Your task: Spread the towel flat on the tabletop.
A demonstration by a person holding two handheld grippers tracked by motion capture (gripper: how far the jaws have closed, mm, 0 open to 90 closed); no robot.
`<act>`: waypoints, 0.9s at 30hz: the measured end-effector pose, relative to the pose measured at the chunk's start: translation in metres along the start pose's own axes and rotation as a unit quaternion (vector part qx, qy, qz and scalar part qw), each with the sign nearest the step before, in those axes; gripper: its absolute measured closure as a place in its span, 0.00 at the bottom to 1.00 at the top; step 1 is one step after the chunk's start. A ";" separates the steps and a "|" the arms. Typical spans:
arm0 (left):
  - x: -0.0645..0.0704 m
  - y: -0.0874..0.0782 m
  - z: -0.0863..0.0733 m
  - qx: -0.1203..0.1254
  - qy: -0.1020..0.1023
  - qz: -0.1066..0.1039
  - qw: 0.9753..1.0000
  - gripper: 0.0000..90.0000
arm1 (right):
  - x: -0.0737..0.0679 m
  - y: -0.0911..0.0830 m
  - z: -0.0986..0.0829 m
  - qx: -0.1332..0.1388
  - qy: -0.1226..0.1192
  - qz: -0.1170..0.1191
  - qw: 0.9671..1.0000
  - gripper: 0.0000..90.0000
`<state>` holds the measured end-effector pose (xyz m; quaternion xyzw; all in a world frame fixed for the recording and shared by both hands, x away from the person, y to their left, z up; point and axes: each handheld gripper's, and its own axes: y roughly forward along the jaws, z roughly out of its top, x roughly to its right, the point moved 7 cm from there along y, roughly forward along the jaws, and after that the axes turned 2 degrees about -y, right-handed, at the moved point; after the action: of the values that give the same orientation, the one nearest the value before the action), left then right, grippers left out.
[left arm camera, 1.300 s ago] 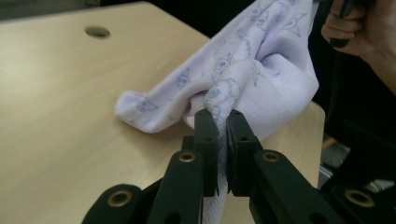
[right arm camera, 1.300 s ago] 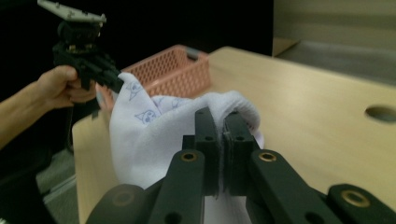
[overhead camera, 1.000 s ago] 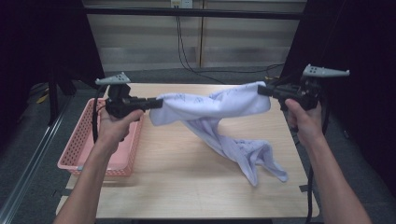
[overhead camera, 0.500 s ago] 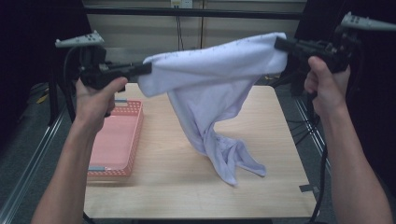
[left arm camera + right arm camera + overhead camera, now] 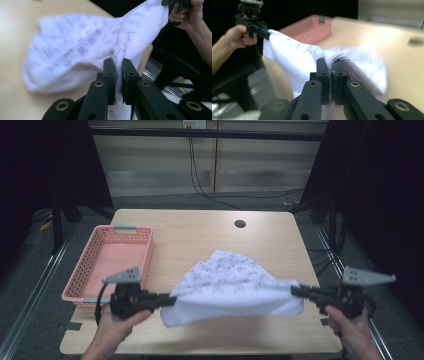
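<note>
Left gripper (image 5: 169, 299) and right gripper (image 5: 296, 291) are held low, well apart, jaws pointing toward each other. Both jaw pairs are clamped. One hand (image 5: 116, 326) grips each.

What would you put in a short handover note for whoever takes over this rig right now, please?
Left gripper: shut on one corner of the white towel.
Right gripper: shut on the opposite corner.
The towel is stretched between them near the front edge of the table, its far part draped on the tabletop.
The pink basket sits at the left, with nothing inside.
Done: towel gripped and spread.
Left: probably folding it, perhaps then putting it in the basket.
</note>
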<state>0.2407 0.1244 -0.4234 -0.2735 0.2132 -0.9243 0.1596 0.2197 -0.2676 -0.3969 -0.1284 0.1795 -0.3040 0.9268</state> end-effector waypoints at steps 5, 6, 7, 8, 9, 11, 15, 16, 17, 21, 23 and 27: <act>0.016 0.009 -0.050 -0.036 -0.020 -0.027 0.999 0.88 | -0.024 -0.006 -0.066 -0.050 0.043 0.020 0.998 0.95; 0.018 0.010 -0.057 -0.044 -0.020 -0.029 0.998 0.85 | -0.026 -0.008 -0.075 -0.060 0.044 0.019 0.997 0.92; 0.017 0.011 -0.062 -0.046 -0.019 -0.027 0.998 0.77 | -0.030 -0.010 -0.085 -0.074 0.043 0.022 0.996 0.83; 0.017 0.011 -0.062 -0.046 -0.019 -0.027 0.998 0.73 | -0.031 -0.011 -0.092 -0.088 0.041 0.020 0.995 0.75; 0.012 0.012 -0.067 -0.047 -0.027 -0.027 0.998 0.73 | -0.026 -0.012 -0.097 -0.098 0.040 0.010 0.994 0.70; 0.004 0.012 -0.065 -0.042 -0.025 -0.018 0.999 0.68 | -0.016 -0.012 -0.097 -0.098 0.044 -0.004 0.994 0.62; -0.020 0.020 -0.049 -0.038 -0.025 0.009 0.999 0.68 | 0.002 0.000 -0.089 -0.101 0.019 -0.034 0.994 0.59; -0.027 0.025 -0.045 -0.036 -0.020 0.016 0.999 0.68 | 0.006 0.006 -0.086 -0.100 0.015 -0.032 0.994 0.59; -0.033 0.029 -0.040 -0.027 -0.020 0.014 0.999 0.68 | 0.011 0.013 -0.083 -0.105 0.005 -0.035 0.994 0.59; -0.057 0.054 -0.027 -0.035 -0.020 0.018 0.999 0.70 | 0.037 0.046 -0.064 -0.109 -0.018 -0.046 0.993 0.57; -0.065 0.064 -0.024 -0.041 -0.023 0.020 0.999 0.72 | 0.050 0.059 -0.056 -0.105 -0.016 -0.045 0.993 0.56; -0.080 0.082 -0.023 -0.061 -0.010 0.032 0.998 0.77 | 0.077 0.091 -0.046 -0.112 -0.017 -0.049 0.992 0.53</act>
<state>0.3059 0.0937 -0.5158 -0.2852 0.2758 -0.9013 0.1741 0.3053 -0.2492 -0.4893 -0.2448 0.1905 -0.3248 0.8935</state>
